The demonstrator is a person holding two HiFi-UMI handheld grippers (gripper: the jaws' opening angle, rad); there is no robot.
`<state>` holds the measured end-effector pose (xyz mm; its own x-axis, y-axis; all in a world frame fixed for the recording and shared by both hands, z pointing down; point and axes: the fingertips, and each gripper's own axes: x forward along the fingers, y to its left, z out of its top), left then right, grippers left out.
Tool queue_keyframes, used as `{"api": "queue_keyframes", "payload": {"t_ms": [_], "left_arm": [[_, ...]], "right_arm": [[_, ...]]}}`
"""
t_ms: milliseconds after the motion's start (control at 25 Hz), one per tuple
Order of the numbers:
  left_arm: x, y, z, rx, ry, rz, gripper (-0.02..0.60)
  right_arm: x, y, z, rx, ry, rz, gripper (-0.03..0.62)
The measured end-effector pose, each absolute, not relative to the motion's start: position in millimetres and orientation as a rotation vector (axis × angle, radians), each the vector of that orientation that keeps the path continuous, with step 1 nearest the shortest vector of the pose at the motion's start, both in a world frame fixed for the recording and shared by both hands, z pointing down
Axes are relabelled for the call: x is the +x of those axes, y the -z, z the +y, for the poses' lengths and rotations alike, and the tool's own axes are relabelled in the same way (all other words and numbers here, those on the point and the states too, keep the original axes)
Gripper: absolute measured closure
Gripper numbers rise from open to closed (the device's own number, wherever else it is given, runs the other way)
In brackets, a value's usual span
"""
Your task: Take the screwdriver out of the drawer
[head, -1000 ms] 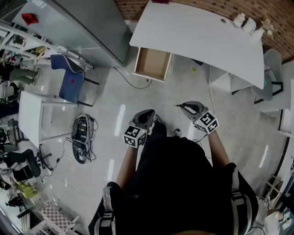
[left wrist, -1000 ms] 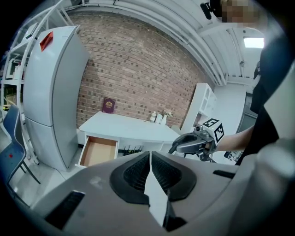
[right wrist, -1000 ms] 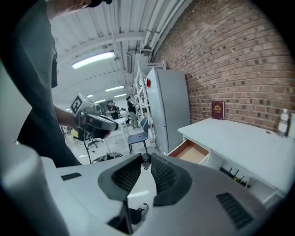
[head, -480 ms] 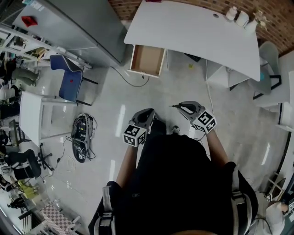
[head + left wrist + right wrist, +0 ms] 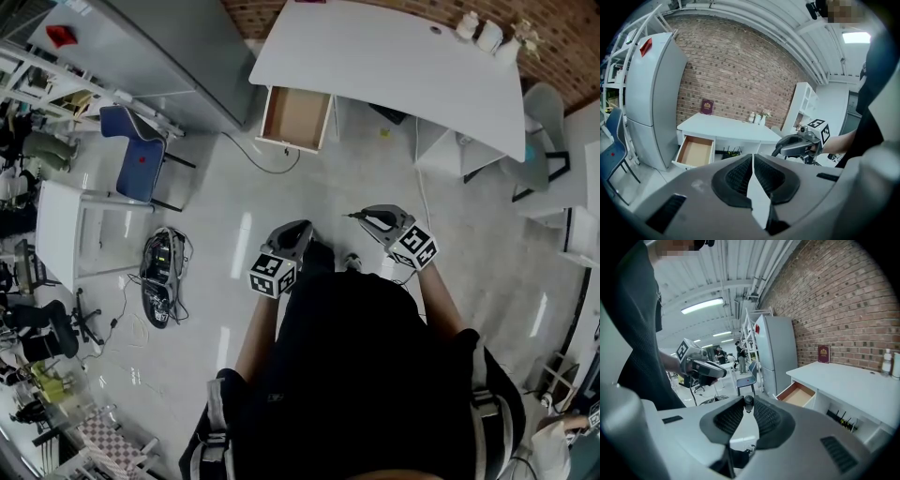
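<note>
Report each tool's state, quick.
Left tool: closed, empty.
Right tool: closed on the screwdriver.

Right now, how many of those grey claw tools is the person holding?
2. The left gripper is in the person's left hand, jaws together, empty; the right gripper is in the right hand, clamped on the screwdriver. No others show.

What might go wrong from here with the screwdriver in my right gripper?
The dark-handled screwdriver sits only at the tips of the right gripper; it may slip and drop.
The open wooden drawer juts from the white desk, easy to bump.
A black cable loops on the floor nearby, a trip hazard.
</note>
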<state>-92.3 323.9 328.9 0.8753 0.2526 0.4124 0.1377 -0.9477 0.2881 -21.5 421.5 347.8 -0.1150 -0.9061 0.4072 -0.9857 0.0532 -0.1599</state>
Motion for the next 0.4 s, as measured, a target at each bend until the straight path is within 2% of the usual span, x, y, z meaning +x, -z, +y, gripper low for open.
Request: {"api": "queue_keyframes", "payload": {"t_ms": [400], "left_arm": [[-96.0, -331.4, 326.8, 2.799, -0.659, 0.288, 0.558]], "right_arm": [[-27.4, -351.3, 426.0, 1.934, -0.593, -2.13, 0.471]]}}
